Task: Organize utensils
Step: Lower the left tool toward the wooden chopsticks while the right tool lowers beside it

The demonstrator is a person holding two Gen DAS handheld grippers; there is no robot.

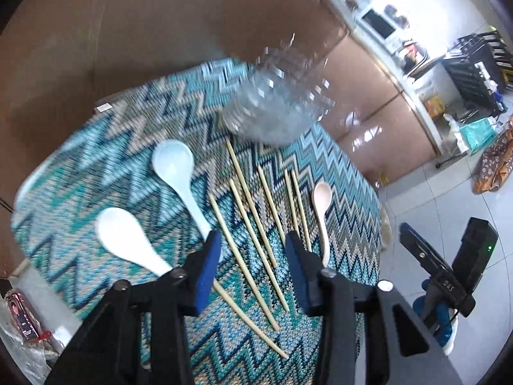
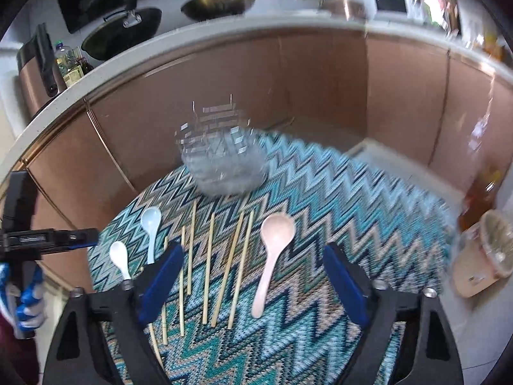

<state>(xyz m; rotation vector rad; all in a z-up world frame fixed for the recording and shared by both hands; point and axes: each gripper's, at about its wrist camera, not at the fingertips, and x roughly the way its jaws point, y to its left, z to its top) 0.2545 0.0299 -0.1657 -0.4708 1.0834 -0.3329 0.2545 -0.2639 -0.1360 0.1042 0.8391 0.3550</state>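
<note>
Several bamboo chopsticks [image 1: 253,231] lie side by side on a zigzag teal placemat [image 1: 112,160]. A light blue spoon [image 1: 174,166] and a white spoon [image 1: 125,237] lie left of them, a pink spoon [image 1: 322,205] lies right. A clear faceted glass holder [image 1: 272,109] stands behind them. My left gripper [image 1: 253,253] is open above the chopsticks. In the right wrist view my right gripper [image 2: 253,269] is open above the chopsticks [image 2: 210,263] and the pink spoon [image 2: 272,250], with the blue spoon [image 2: 150,224], white spoon [image 2: 120,258] and holder [image 2: 224,163] beyond.
A brown cabinet front [image 2: 288,77] rises behind the mat, with pans [image 2: 221,1] on the counter above. A lidded beige tub [image 2: 484,253] and an amber bottle [image 2: 481,192] stand at the right. The other gripper [image 1: 445,266] shows over the floor, right of the table.
</note>
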